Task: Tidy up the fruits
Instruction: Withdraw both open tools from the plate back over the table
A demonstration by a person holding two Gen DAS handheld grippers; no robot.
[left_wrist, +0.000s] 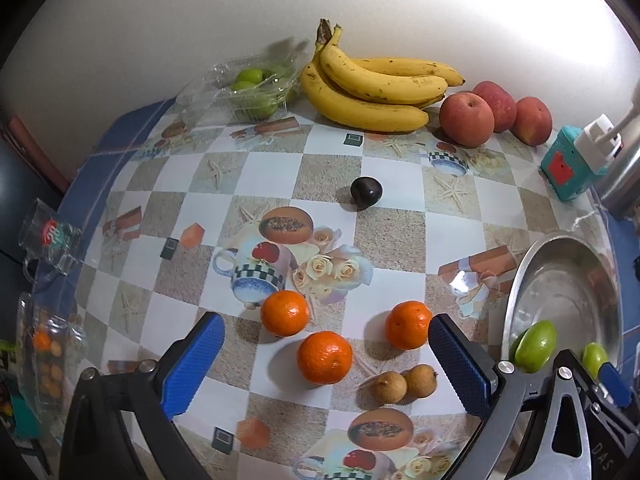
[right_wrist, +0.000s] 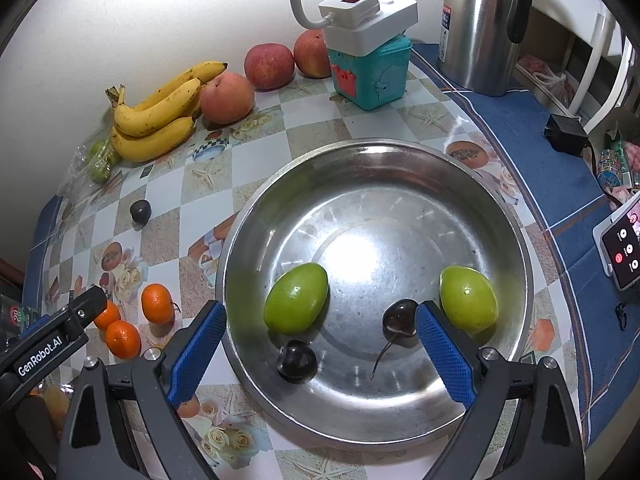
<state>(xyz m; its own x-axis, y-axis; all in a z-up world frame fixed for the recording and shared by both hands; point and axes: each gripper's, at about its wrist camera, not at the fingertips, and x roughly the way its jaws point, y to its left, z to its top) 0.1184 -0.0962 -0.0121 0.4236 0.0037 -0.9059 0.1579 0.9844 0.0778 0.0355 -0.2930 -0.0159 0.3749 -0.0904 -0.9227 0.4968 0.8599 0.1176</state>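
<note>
My left gripper point(left_wrist: 325, 320) is open above three oranges point(left_wrist: 325, 357) and two brown longans point(left_wrist: 390, 387) on the patterned tablecloth, holding nothing. A dark cherry point(left_wrist: 366, 193) lies alone mid-table. Bananas point(left_wrist: 376, 88), three apples point(left_wrist: 466, 119) and a clear box of green fruits point(left_wrist: 256, 88) line the wall. My right gripper point(right_wrist: 320, 308) hangs open over the steel bowl point(right_wrist: 248, 220). In the bowl lie two green fruits point(right_wrist: 296, 304) point(right_wrist: 468, 300) and two dark cherries point(right_wrist: 298, 362). The stemmed cherry point(right_wrist: 400, 322) sits just inside the right finger, not gripped.
A teal box point(right_wrist: 370, 72) with a white power strip on top stands behind the bowl, with a steel kettle point(right_wrist: 480, 28) further right. A phone point(right_wrist: 624, 252) and a black adapter point(right_wrist: 566, 132) lie on the blue cloth. A glass mug point(left_wrist: 48, 240) stands at the left edge.
</note>
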